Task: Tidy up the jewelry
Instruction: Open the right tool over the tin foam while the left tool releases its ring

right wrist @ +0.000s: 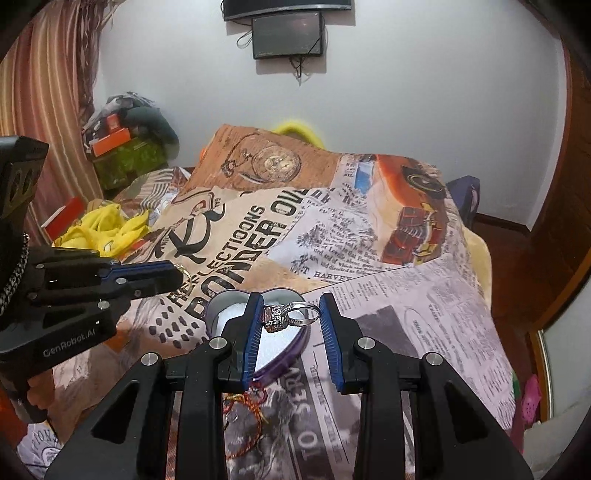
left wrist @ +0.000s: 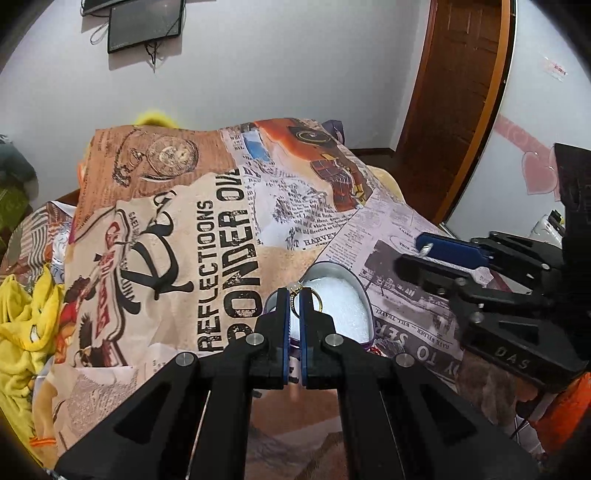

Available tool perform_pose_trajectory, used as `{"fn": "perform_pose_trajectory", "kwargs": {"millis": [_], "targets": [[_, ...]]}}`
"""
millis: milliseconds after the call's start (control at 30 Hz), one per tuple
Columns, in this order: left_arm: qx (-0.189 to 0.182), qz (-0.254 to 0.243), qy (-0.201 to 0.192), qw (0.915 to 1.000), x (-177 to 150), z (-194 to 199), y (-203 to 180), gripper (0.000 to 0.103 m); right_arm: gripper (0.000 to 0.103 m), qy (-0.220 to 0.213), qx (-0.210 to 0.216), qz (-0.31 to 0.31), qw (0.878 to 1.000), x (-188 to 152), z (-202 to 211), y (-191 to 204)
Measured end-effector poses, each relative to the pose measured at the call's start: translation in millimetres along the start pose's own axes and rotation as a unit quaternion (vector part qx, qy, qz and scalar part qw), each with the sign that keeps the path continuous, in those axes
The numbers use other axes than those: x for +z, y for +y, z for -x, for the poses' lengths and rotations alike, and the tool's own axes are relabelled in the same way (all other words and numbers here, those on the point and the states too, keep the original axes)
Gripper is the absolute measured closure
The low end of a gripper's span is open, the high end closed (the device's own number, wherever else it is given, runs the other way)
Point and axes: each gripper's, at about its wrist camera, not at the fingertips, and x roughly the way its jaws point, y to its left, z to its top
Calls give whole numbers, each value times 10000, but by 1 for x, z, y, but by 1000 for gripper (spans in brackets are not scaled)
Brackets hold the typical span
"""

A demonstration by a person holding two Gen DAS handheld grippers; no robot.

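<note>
Newsprint bedspread [left wrist: 229,206] under us; our left tongs [left wrist: 294,295] pinch a gold ring [left wrist: 314,299], right tongs [right wrist: 290,314] clasp a silver ring [right wrist: 291,314] above the heart box [right wrist: 225,306].

White wall [right wrist: 406,110]; wooden door [left wrist: 461,92] (brown frame).

A home bedroom: a bed [right wrist: 424,295] under a newspaper-print sheet, striped curtain [right wrist: 48,92], wooden door [left wrist: 461,92], wall-mounted screen [right wrist: 286,35].

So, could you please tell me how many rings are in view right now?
2. A gold ring is pinched in the left claw; a silver stone-set ring sits between the right claw's fingers. Others may be hidden.
</note>
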Motion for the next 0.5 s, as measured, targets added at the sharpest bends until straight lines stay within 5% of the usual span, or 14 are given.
{"fn": "perform_pose_trajectory", "kwargs": {"millis": [500], "targets": [[-197, -104, 415, 9989, 0, -42, -2, 101, 75, 638, 588, 75, 9962, 2, -47, -6]]}}
